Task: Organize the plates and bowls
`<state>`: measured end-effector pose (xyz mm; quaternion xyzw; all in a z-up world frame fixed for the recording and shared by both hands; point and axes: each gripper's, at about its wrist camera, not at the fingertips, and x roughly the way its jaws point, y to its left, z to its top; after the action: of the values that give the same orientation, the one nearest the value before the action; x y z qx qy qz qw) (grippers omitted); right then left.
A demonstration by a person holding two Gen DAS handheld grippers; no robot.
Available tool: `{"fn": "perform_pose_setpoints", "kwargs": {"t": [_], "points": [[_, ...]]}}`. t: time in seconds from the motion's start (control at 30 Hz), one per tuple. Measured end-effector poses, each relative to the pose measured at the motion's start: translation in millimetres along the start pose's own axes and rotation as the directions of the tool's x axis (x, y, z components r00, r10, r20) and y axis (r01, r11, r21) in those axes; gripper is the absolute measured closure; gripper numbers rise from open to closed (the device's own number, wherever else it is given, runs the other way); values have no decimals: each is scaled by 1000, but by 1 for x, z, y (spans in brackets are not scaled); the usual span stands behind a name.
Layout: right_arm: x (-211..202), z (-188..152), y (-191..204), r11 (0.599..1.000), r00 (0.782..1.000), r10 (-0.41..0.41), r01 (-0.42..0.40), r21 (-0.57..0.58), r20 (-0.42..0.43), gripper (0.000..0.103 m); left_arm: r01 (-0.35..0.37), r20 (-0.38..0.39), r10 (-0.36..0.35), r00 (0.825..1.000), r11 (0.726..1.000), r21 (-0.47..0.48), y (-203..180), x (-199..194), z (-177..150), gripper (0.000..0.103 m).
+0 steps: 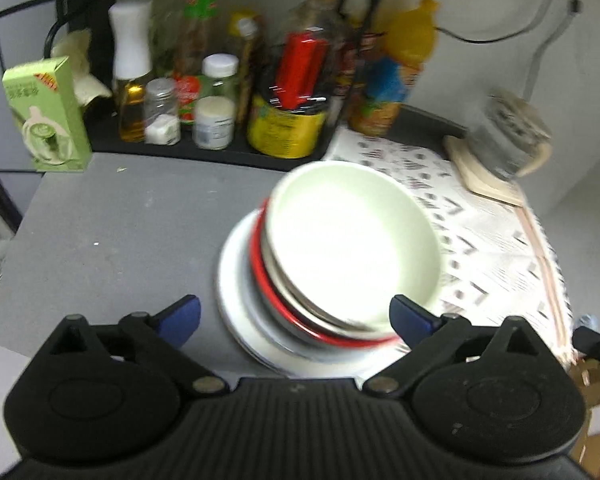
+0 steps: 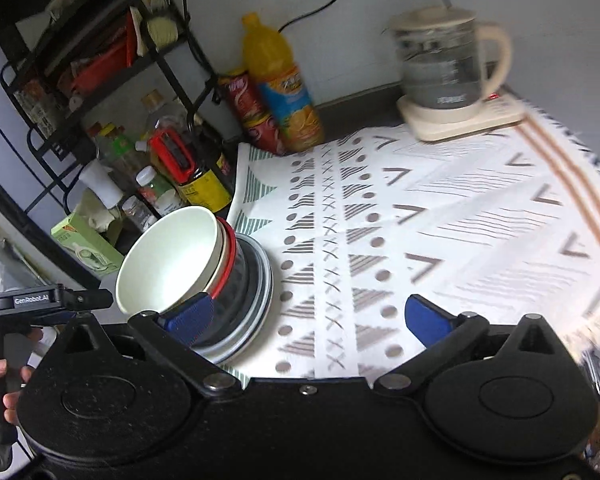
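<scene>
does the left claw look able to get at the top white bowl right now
Probably yes: the left claw is open, the stack sits just ahead between its fingers, and nothing lies in front of the white bowl.

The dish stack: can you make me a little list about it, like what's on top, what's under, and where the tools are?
top: pale green bowl, tilted
under it: red-rimmed dish, then white plates
stack sits on: grey counter, beside patterned cloth
left tool: open, empty, near stack
right tool: open, empty, over cloth
behind: kettle, juice bottle
</scene>
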<state>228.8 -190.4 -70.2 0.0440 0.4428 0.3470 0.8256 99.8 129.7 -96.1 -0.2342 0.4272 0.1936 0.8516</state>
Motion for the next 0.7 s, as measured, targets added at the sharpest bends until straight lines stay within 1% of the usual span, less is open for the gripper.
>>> {"fn": "perform_pose_setpoints", "kwargs": {"t": [0.07,0.2,0.3,0.43,0.57,0.7], "points": [[-15,-9,1,1000,1000,-23,23,4,17,0,8,13,-9,1000,999,32,-10,-11,-8,0],[-45,-25,4,998,996,-68,68,10,56,0,42,34,-43,998,998,55,-21,-34,-24,0],[-71,-36,7,995,991,-102,101,20,90,0,44,54,-50,997,994,98,-30,-51,-35,0],[-102,-47,17,989,978,-149,149,14,143,0,86,78,-96,992,988,127,-39,-76,-47,0],[-127,-55,28,986,972,-160,165,-11,174,0,90,103,-108,989,982,166,-48,-101,-60,0],[-147,-64,36,983,964,-173,181,-19,202,0,96,123,-119,985,979,179,-56,-128,-71,0]]}}
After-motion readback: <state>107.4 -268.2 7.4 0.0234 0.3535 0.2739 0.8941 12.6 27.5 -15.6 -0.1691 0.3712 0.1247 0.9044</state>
